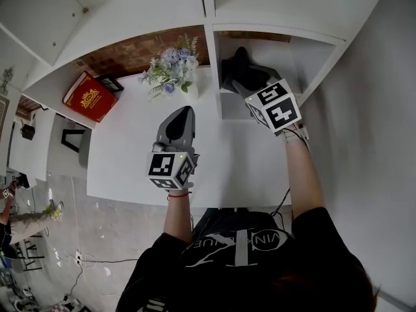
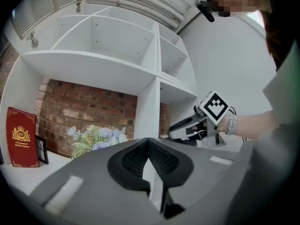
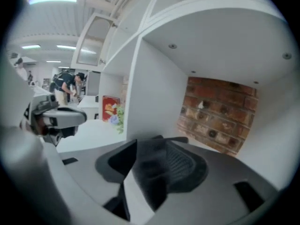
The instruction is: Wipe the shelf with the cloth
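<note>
A dark cloth (image 1: 238, 62) lies in the right-hand compartment of the white shelf unit (image 1: 212, 57), in front of its brick back wall (image 3: 216, 117). My right gripper (image 1: 236, 77) reaches into that compartment. Its jaws stand apart, and the cloth (image 3: 151, 172) hangs loosely between them without being pinched. My left gripper (image 1: 184, 110) hovers over the white counter (image 1: 123, 155) left of the divider, empty. Its tips meet in the left gripper view (image 2: 148, 141), which also shows the right gripper (image 2: 197, 125) at the compartment's mouth.
A bunch of pale blue flowers (image 1: 170, 67) stands by the divider. A red book (image 1: 90, 97) and a small black frame (image 1: 109, 83) lean at the left of the wide compartment. White wall (image 1: 370, 129) closes the right side. People stand far off (image 3: 64, 84).
</note>
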`<action>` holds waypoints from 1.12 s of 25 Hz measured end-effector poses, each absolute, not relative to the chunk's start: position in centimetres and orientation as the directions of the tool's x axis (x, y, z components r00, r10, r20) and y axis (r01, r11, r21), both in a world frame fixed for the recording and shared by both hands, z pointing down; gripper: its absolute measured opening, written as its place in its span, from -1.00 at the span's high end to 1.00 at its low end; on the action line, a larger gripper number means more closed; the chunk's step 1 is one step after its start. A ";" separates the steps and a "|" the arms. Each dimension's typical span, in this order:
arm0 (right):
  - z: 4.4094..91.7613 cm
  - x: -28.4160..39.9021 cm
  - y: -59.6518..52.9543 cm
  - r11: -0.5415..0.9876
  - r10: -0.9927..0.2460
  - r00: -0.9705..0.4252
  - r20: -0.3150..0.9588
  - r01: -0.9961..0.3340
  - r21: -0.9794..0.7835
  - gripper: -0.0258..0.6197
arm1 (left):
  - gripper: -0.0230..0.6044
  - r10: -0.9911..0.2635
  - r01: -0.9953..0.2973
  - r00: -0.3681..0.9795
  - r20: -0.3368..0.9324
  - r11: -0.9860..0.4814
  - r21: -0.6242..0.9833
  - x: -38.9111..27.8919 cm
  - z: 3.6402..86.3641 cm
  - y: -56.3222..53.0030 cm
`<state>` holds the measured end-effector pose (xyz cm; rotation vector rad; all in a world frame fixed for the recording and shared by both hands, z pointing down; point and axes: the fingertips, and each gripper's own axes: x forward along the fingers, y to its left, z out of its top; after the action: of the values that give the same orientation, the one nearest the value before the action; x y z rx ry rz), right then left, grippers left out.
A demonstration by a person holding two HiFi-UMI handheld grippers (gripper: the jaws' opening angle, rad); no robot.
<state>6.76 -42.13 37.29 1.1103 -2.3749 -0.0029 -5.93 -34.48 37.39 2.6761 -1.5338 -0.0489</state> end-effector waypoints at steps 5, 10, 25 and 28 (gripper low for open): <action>41.9 6.3 -41.1 0.752 -0.641 -0.434 0.633 -0.521 0.404 0.21 | 0.89 -0.852 -0.850 0.523 -0.008 -0.523 0.063 -5.2 37.0 -34.8; 42.5 6.8 -41.0 0.695 -0.712 -0.327 0.621 -0.457 0.555 0.41 | 0.89 -0.849 -0.847 0.529 -0.007 -0.528 0.061 -4.9 37.0 -35.2; 41.8 10.4 -39.1 0.634 -0.750 -0.336 0.569 -0.611 0.475 0.69 | 0.89 -0.846 -0.844 0.533 -0.019 -0.533 0.062 -4.2 36.3 -33.9; 42.1 11.4 -38.7 0.619 -0.757 -0.317 0.571 -0.629 0.471 0.69 | 0.89 -0.845 -0.843 0.534 -0.023 -0.535 0.057 -4.1 36.1 -33.6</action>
<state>11.41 -38.68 42.08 1.0866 -2.0460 -0.2049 -4.07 -33.58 36.09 2.7170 -1.4957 -0.0735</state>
